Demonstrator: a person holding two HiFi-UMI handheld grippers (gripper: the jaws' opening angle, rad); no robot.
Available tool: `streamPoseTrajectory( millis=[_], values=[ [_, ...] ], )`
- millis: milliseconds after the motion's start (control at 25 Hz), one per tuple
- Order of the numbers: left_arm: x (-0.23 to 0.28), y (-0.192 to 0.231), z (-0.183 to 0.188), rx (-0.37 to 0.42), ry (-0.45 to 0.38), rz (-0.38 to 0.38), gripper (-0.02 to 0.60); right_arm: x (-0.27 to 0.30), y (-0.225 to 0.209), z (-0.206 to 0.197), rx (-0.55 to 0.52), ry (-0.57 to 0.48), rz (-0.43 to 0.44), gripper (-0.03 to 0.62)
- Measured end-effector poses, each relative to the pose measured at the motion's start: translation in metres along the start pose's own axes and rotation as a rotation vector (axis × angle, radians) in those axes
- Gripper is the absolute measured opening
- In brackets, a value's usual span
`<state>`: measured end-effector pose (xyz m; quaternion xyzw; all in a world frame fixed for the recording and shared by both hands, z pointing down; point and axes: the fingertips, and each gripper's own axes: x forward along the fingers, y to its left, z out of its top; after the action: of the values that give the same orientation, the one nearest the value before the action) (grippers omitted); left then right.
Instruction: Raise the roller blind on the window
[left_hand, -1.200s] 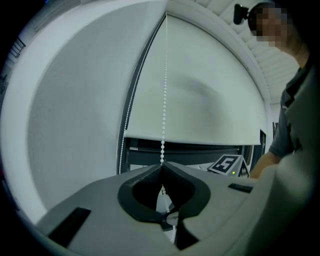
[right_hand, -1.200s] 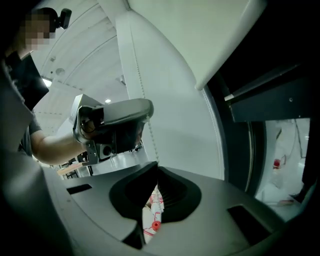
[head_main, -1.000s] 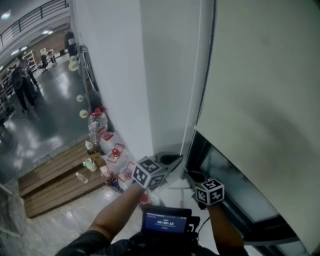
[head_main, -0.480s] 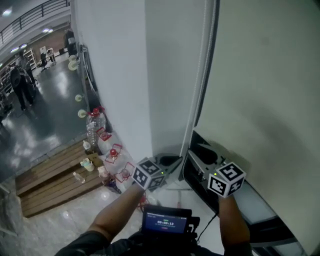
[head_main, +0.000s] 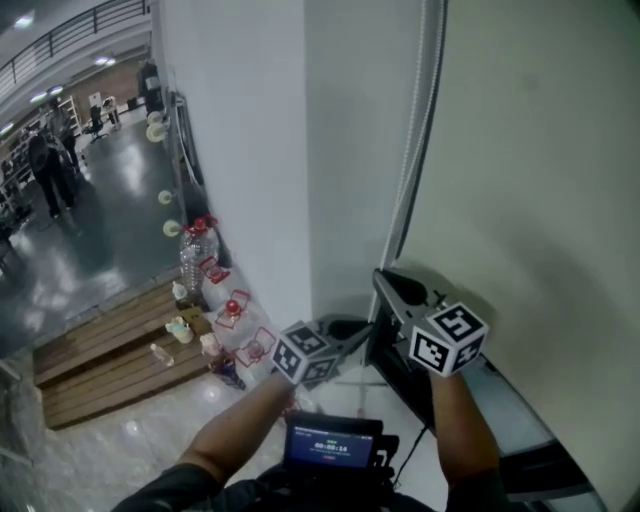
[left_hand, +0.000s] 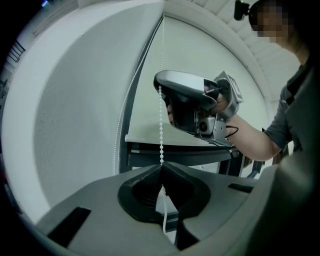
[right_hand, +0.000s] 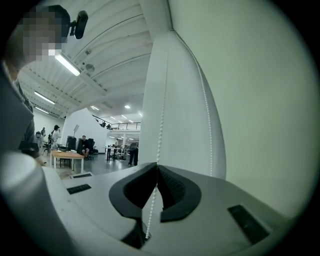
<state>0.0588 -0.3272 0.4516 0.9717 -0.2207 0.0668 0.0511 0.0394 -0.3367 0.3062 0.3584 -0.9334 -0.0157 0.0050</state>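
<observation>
**Bead Chain: Grip and Handling**

The roller blind (head_main: 540, 180) covers most of the window (head_main: 520, 425). The left claw (left_hand: 161, 167) is clenched on the bead chain (left_hand: 160, 125). The right claw (right_hand: 156, 166) is closing on it higher up. The chain looks light, limp and slippery (seat the pads between beads).

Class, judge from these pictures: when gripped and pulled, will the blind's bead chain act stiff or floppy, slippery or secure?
Probably floppy: the bead chain dangles below the shut left gripper. Likely secure: its beads should catch on the ribbed pads. Thin, so presumably light.
</observation>
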Motion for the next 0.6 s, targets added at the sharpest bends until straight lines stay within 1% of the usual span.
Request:
streamPoseTrajectory(
  millis=[200,360,480,600],
  values=[
    [-0.004,-0.002,0.001,-0.041,-0.029,-0.013,0.002,-0.001,-0.002,-0.002,0.008,-0.019,-0.037,0.012],
    [-0.003,-0.009,-0.005,-0.048,-0.04,-0.027,0.002,-0.006,0.001,-0.008,0.011,-0.041,-0.031,0.014],
    [-0.003,-0.01,-0.011,-0.043,-0.02,-0.031,0.002,-0.009,0.004,-0.013,0.035,-0.038,-0.018,0.014],
    [-0.003,-0.014,-0.031,-0.055,0.02,-0.035,0.002,-0.011,0.004,-0.03,0.059,-0.006,-0.017,0.014]
  ],
)
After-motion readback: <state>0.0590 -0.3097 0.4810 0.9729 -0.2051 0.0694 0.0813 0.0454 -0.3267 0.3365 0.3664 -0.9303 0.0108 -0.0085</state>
